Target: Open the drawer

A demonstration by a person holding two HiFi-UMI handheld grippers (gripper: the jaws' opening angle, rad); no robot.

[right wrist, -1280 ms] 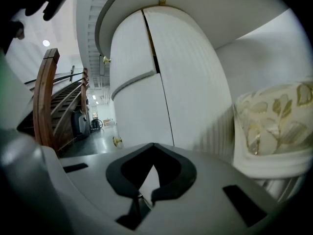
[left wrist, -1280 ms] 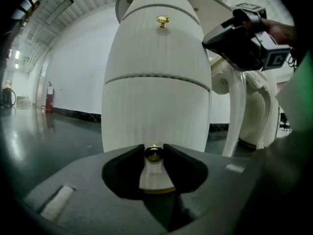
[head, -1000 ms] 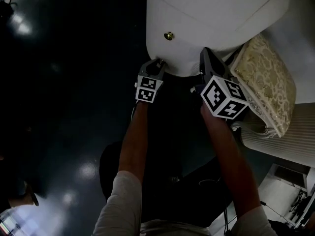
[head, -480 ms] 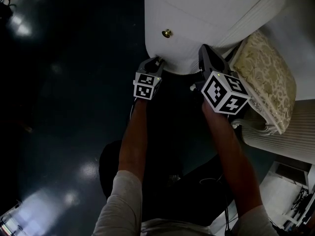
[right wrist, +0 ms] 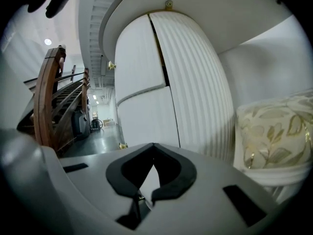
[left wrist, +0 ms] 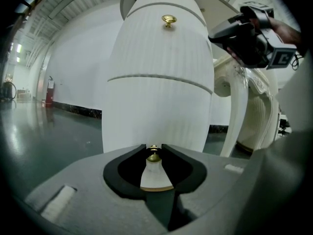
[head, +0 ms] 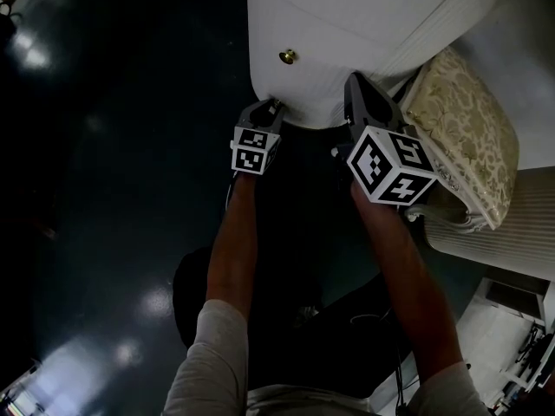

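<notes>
- Drawer (left wrist: 156,114) to be opened is the lower of 2 in a white, round-fronted cabinet (head: 347,24). It sits straight ahead of the left gripper, below the seam that parts it from the upper drawer (left wrist: 161,48), and looks closed or nearly so.
- Left gripper (head: 276,105) has its fingers narrowed onto the drawer's small brass knob (left wrist: 153,154), 1 pad pressing on each side.
- Right gripper (right wrist: 153,145) holds nothing and its fingers meet at the tips. It hovers higher than the left one, close to the cabinet's ribbed flank.
- Pulling looks like the step in hand. It is best done straight back along the drawer's own line, level and without twisting.
- That knob is small and rounded, so a sideways or downward tug would probably slip it from the pads. A firm squeeze and a slow start seem wise.
- If the cabinet proves light and creeps forward, the free right gripper is well placed to brace against it.
- Room behind the left gripper is good: only the person's left forearm (head: 234,241) and dark glossy floor (head: 113,189) lie along the pull path.
- The upper knob (head: 286,56) juts out above that path, so the pull should stay low.
- On the right, a gold-patterned cushion (head: 468,137) on pale furniture (head: 512,232) stands just beside the cabinet, which leaves the right gripper little sideways room.
</notes>
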